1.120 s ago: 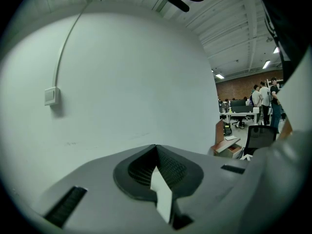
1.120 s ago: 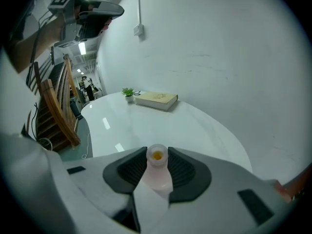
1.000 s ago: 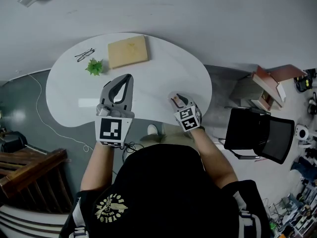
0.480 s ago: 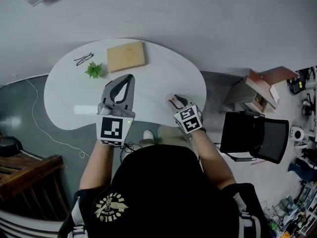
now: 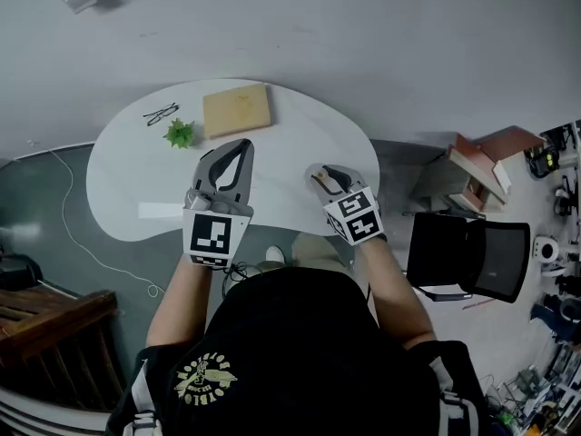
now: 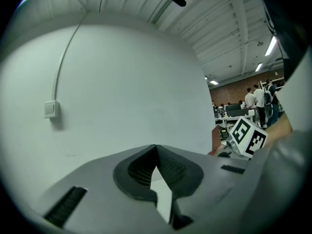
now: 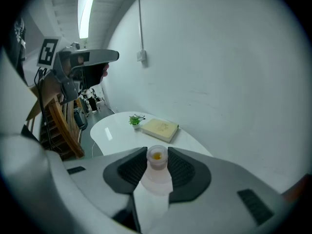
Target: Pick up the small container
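Note:
The small container (image 7: 157, 162) is a translucent cup with something yellow inside, and my right gripper (image 7: 157, 165) is shut on it, a pad on each side. In the head view the right gripper (image 5: 324, 179) hangs over the near right part of the white table (image 5: 300, 139), and the container (image 5: 319, 181) shows only as a small patch between the fingers. My left gripper (image 5: 238, 151) hovers over the table's near middle. Its jaws meet at the tips with nothing between them; the left gripper (image 6: 156, 149) faces a bare wall.
On the table's far side lie a pale yellow board (image 5: 238, 109), a small green plant (image 5: 181, 133) and a pair of glasses (image 5: 160, 113). A black chair (image 5: 467, 257) and stacked boxes (image 5: 477, 166) stand to the right. Wooden furniture (image 5: 45, 307) is at the lower left.
The head view has shifted slightly. Both grippers stay in much the same place over the table's near edge, the right one still shut on the container.

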